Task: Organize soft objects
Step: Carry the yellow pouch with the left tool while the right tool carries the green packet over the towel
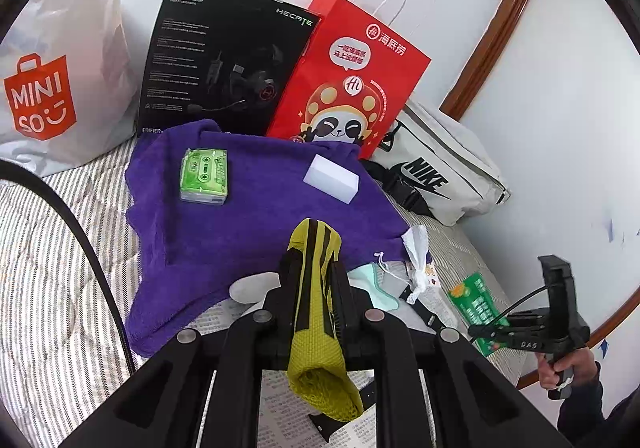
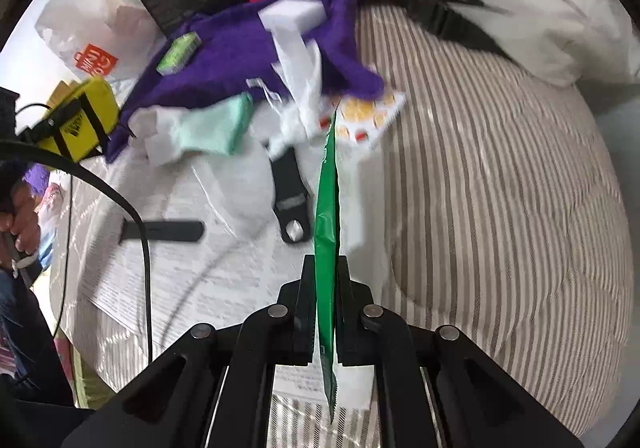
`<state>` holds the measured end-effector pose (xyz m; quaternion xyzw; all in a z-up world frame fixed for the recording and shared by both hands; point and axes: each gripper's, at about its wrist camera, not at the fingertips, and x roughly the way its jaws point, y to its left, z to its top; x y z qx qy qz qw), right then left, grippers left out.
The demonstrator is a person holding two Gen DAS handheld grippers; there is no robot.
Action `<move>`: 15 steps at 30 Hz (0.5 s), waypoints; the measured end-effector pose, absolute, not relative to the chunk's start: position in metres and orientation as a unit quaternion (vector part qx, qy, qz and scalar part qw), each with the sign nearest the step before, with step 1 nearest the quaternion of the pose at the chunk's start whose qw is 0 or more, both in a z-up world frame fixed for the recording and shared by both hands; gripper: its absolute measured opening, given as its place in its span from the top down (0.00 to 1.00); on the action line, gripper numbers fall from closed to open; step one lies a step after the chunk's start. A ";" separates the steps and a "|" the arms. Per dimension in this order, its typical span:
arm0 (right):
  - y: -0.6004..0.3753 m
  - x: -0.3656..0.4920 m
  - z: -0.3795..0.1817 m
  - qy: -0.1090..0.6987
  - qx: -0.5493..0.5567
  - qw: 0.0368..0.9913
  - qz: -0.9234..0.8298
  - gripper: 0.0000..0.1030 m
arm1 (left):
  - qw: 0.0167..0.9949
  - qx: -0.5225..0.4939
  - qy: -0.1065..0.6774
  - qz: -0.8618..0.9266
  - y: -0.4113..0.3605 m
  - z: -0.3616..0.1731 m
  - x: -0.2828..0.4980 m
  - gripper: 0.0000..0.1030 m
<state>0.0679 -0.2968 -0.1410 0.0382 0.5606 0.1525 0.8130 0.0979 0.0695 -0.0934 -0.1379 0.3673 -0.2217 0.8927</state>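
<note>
My left gripper [image 1: 314,268] is shut on a yellow and black sock [image 1: 316,312], held above the bed; it also shows at the left of the right wrist view [image 2: 80,123]. My right gripper [image 2: 326,268] is shut on a flat green packet [image 2: 327,207], seen edge-on; it also shows in the left wrist view [image 1: 476,308]. A purple towel [image 1: 256,215] lies spread on the striped bedding and carries a green tissue pack [image 1: 204,175] and a white sponge block [image 1: 331,177]. A mint green cloth [image 2: 216,127] and crumpled white tissue [image 1: 416,260] lie by the towel's near edge.
Against the wall stand a Miniso bag [image 1: 52,87], a black headset box [image 1: 224,59], a red paper bag [image 1: 348,79] and a white Nike bag [image 1: 440,167]. Two black strap pieces [image 2: 290,199] and printed paper sheets [image 2: 168,288] lie on the striped bedding [image 2: 500,207].
</note>
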 end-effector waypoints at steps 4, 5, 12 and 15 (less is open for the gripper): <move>-0.288 0.088 -0.126 0.540 0.037 0.825 0.162 0.93 | 0.895 -0.140 0.366 -0.215 0.074 -0.090 0.102 0.87; -0.284 0.095 -0.121 0.534 0.035 0.829 0.166 0.93 | 0.895 -0.139 0.366 -0.213 0.075 -0.089 0.104 0.87; -0.255 0.140 -0.095 0.501 0.028 0.843 0.193 0.93 | 0.896 -0.134 0.372 -0.201 0.078 -0.087 0.124 0.87; -0.241 0.162 -0.083 0.488 0.020 0.849 0.203 0.93 | 0.897 -0.134 0.375 -0.195 0.080 -0.087 0.136 0.87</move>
